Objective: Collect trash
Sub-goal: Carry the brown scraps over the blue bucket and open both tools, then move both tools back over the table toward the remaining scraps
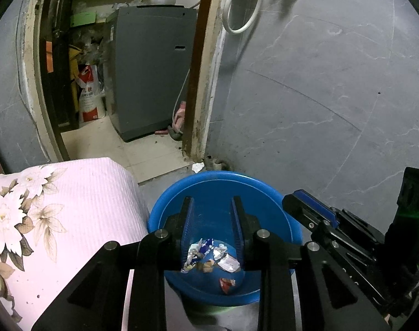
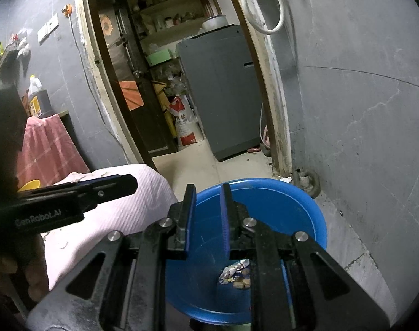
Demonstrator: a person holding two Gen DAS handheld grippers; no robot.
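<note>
A blue plastic basin (image 1: 209,187) stands on the floor below both grippers, also in the right wrist view (image 2: 292,207). Crumpled wrappers (image 1: 209,256) lie in its bottom, partly seen in the right wrist view (image 2: 235,273). My left gripper (image 1: 212,201) hovers over the basin, open and empty. My right gripper (image 2: 208,190) also hovers over the basin, open with a narrower gap and empty. The right gripper shows at the right of the left wrist view (image 1: 311,207); the left gripper shows at the left of the right wrist view (image 2: 121,183).
A pink floral pillow (image 1: 58,220) lies left of the basin. A doorway behind leads to a storeroom with a grey washing machine (image 1: 151,77). A grey tiled wall (image 1: 333,96) is at right, a scrap of paper (image 1: 197,167) by the door frame.
</note>
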